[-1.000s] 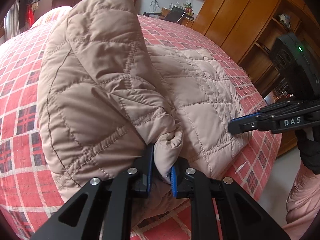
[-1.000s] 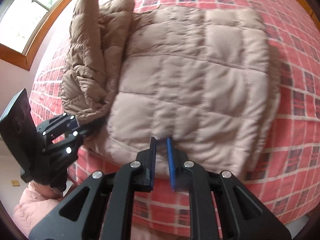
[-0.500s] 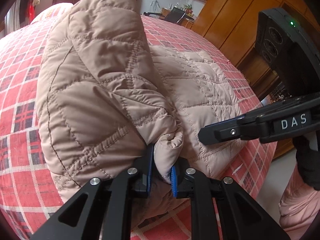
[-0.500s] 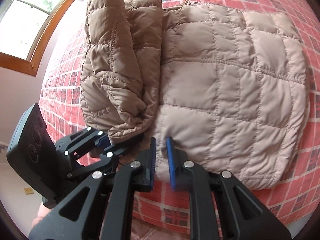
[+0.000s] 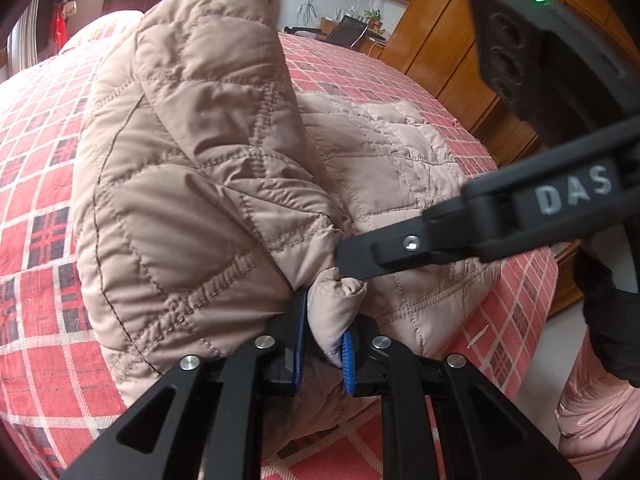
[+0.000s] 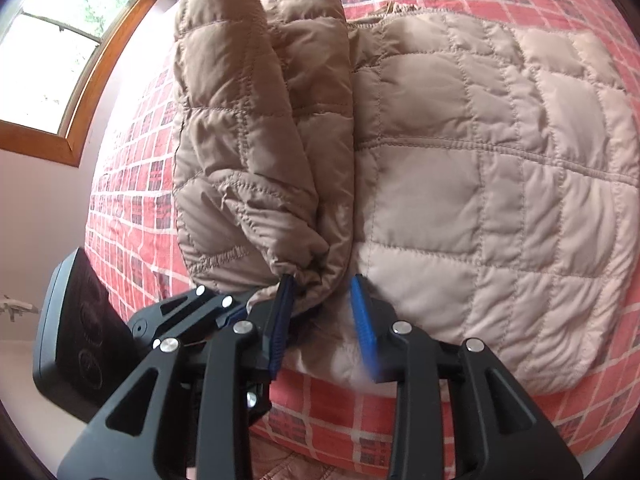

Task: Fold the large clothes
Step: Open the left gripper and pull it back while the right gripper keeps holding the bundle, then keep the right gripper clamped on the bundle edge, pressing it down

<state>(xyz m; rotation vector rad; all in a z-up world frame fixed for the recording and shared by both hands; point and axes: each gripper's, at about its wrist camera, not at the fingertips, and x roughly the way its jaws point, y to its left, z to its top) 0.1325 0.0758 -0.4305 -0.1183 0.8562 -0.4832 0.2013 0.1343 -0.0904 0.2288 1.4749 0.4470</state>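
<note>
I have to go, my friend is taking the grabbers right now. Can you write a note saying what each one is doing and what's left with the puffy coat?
Left gripper: shut on the sleeve cuff, sleeve lifted and laid toward the coat's body.
Right gripper: open, its blue pads either side of that same cuff, right beside the left one; not gripping.
Puffy coat: flat on the red plaid bedspread, near the bed's edge.
Done: one sleeve brought in beside the body.
Left: settle that sleeve, then probably fold the body over. The other sleeve isn't visible, so check it.
</note>
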